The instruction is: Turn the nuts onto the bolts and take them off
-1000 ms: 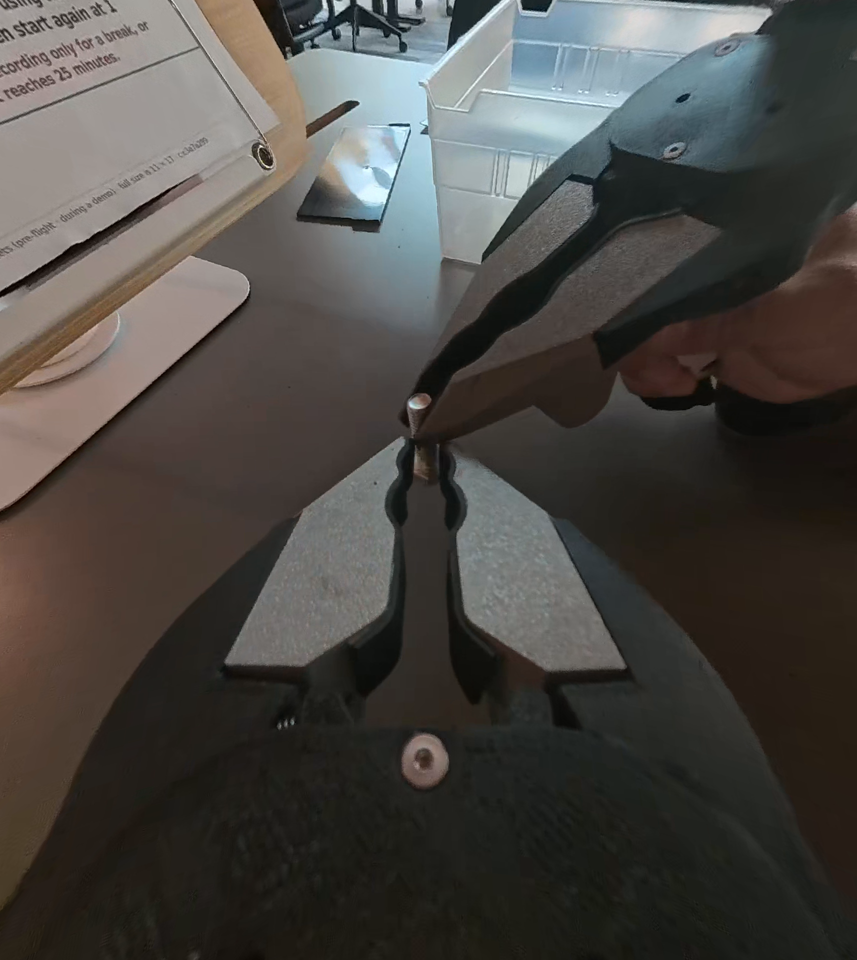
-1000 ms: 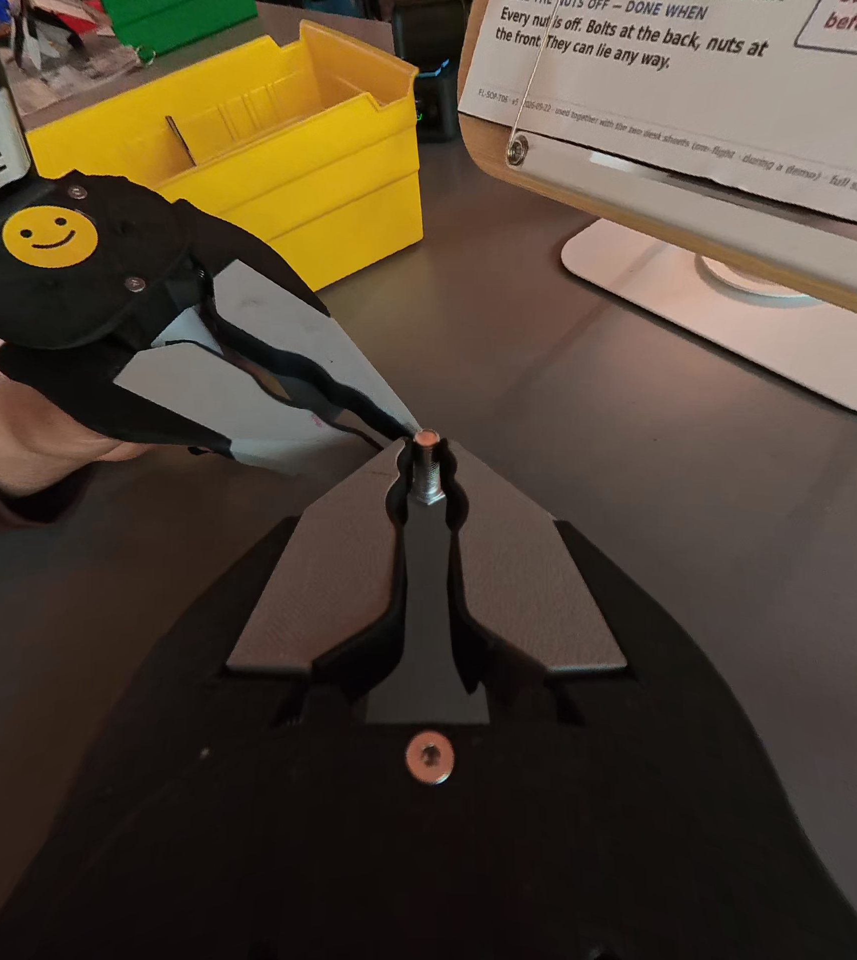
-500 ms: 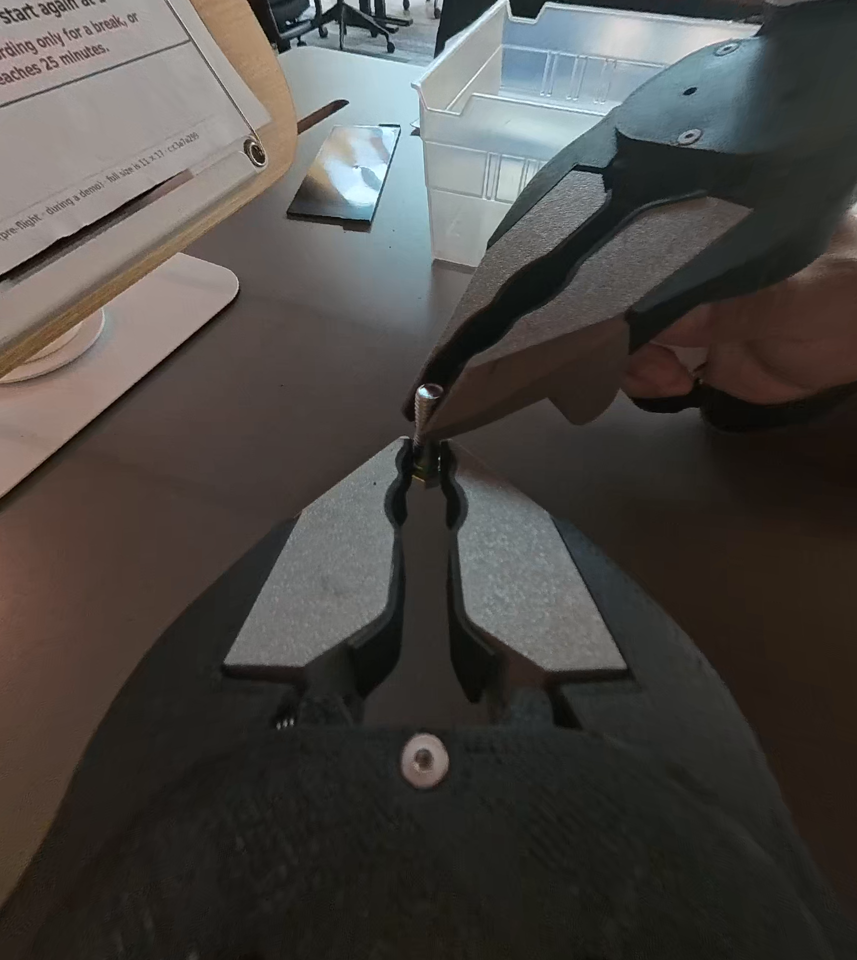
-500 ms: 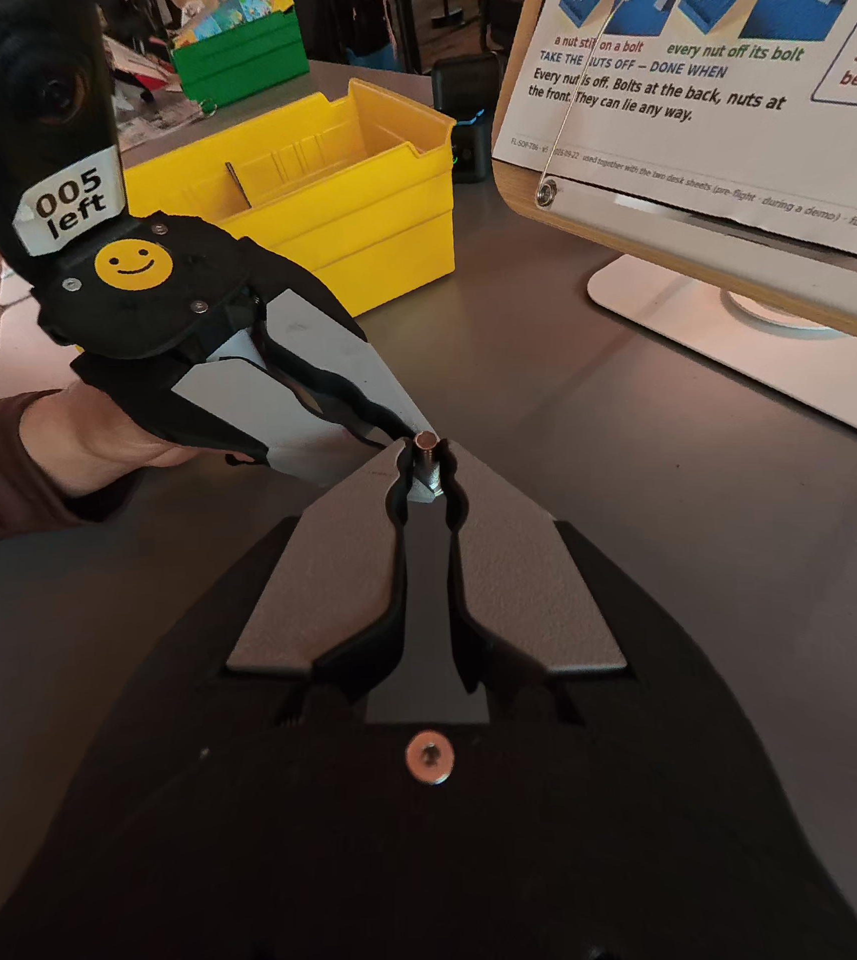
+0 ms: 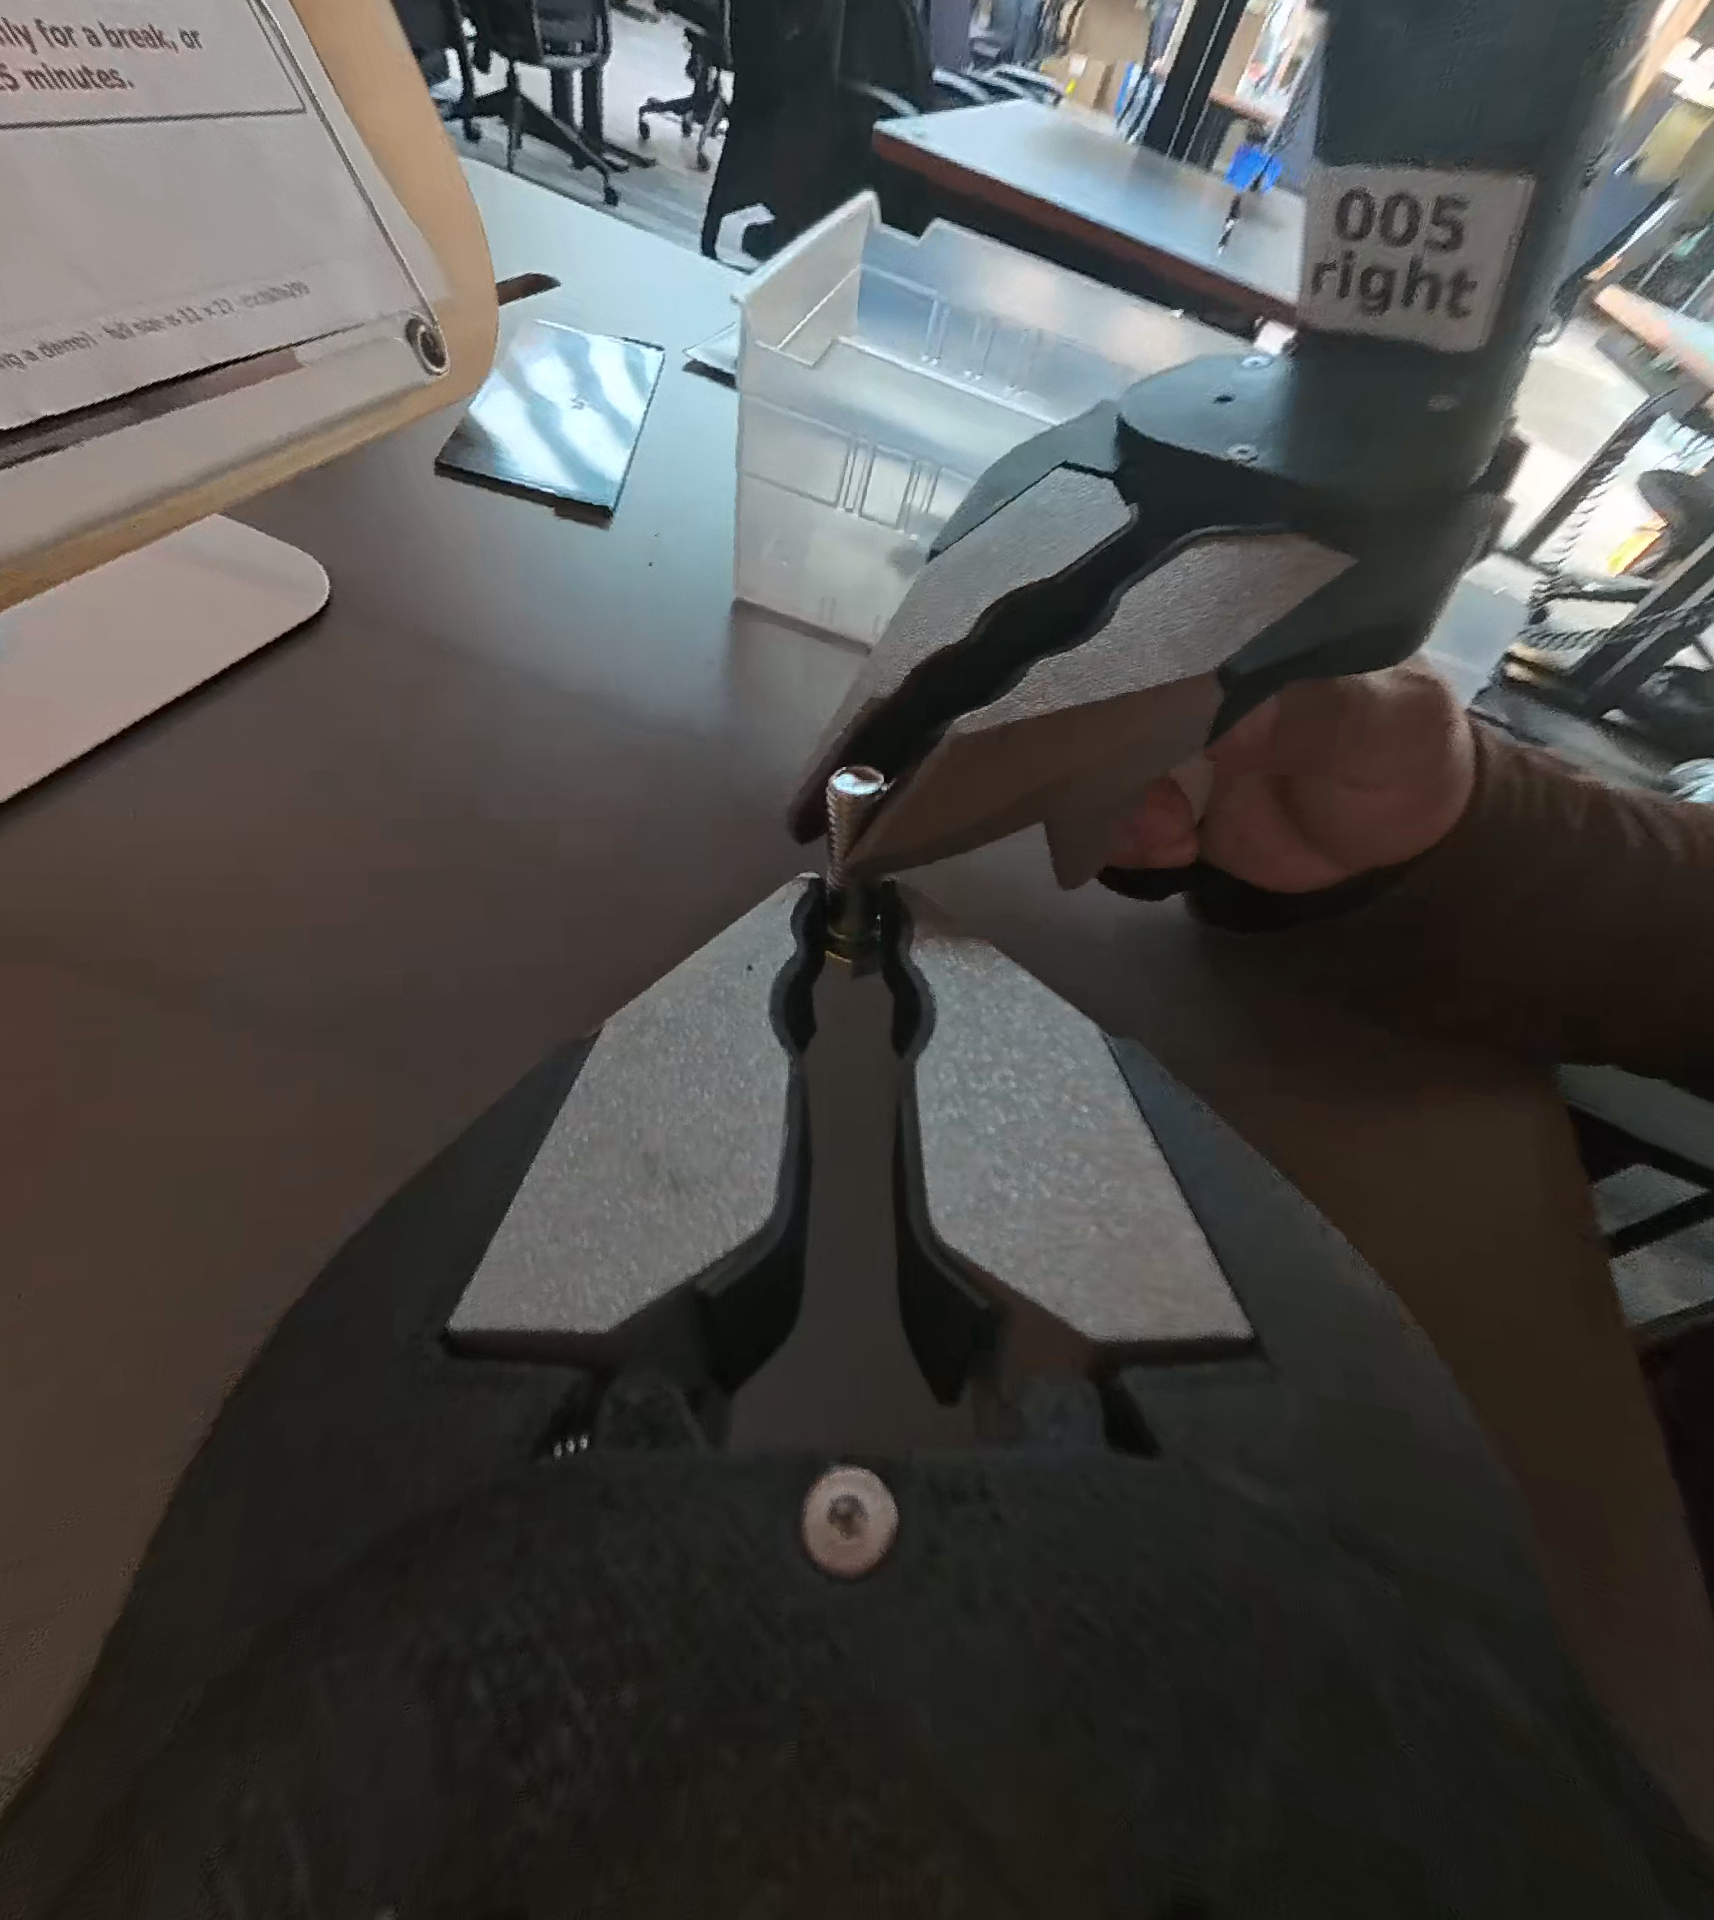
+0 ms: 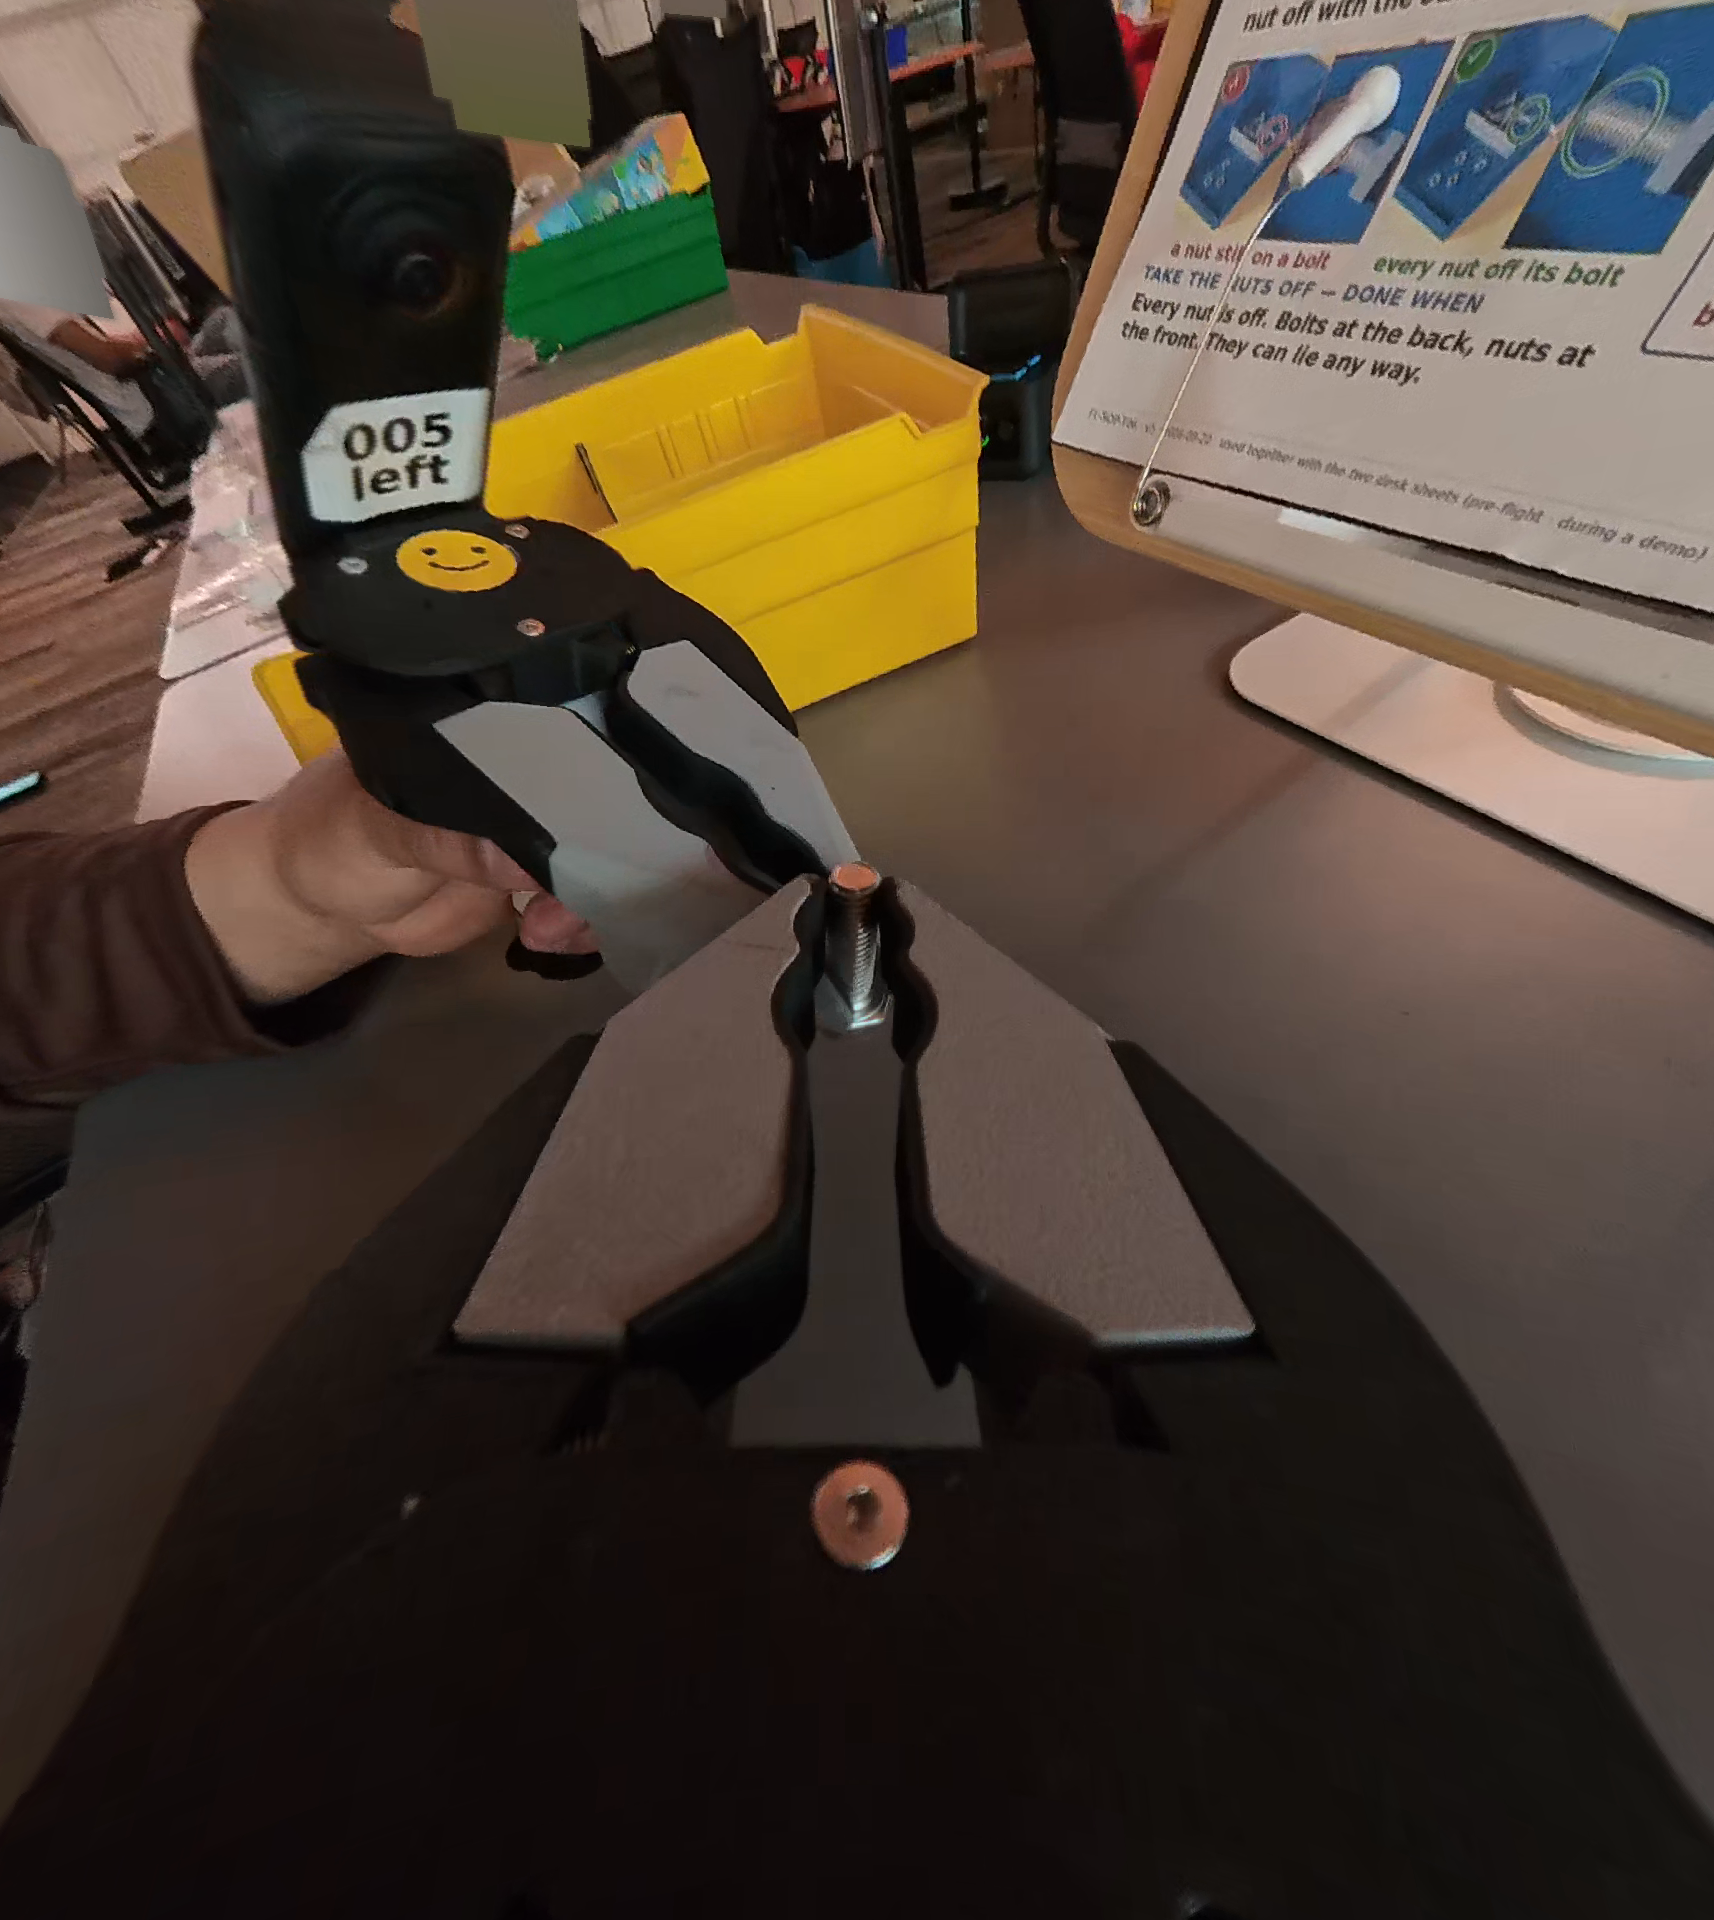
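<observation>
In the left wrist view my left gripper (image 5: 848,928) is shut on a brass-coloured nut (image 5: 850,935) at its fingertips. A silver threaded bolt (image 5: 845,826) rises out of the nut. My right gripper (image 5: 837,821) comes in from the upper right and is shut on that bolt. In the right wrist view my right gripper (image 6: 853,940) holds the bolt (image 6: 855,951) between its tips, with the hex end nearer the camera. The left gripper (image 6: 817,868) meets the bolt's far end from the left. The nut is hidden there. Both are held above the dark table (image 5: 313,831).
A white bin (image 5: 894,416) and a flat black plate (image 5: 552,416) lie behind the grippers. A yellow bin (image 6: 780,520) and a green bin (image 6: 614,270) stand at the far left of the right wrist view. An instruction sheet on a wooden stand (image 6: 1455,364) has a white base (image 5: 105,644).
Both grippers have lifted and tilted up together, still joined at the bolt. More of the bolt's thread shows above the nut than one second ago.
</observation>
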Available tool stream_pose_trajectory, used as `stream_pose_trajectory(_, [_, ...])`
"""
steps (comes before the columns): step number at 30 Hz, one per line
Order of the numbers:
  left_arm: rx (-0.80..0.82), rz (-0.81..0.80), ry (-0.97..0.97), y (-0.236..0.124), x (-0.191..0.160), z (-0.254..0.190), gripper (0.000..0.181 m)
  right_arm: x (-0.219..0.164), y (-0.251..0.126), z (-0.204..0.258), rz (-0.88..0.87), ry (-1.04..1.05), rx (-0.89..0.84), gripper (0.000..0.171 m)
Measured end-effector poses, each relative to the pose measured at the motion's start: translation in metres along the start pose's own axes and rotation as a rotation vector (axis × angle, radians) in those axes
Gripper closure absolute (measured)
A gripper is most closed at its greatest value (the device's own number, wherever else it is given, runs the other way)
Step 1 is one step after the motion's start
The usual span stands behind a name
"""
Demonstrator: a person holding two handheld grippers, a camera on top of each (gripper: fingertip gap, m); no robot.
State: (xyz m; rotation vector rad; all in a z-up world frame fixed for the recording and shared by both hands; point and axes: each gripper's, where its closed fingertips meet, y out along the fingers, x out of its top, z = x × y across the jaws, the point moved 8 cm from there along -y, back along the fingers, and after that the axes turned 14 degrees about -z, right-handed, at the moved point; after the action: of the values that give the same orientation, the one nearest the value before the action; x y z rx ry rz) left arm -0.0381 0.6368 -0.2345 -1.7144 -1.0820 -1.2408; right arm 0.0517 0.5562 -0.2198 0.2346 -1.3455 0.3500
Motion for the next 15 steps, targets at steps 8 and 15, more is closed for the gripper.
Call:
stream_pose_trajectory(8, [-0.065,-0.029,-0.071,-0.0018,0.0012,-0.0002,0.173,0.0031,-0.0013,0.0045,-0.014,-0.041,0.019,0.166])
stream_pose_trajectory(15, [-0.076,-0.034,-0.092,-0.001,0.0001,0.001,0.173,0.0035,-0.0012,0.0067,0.001,-0.082,0.001,0.166])
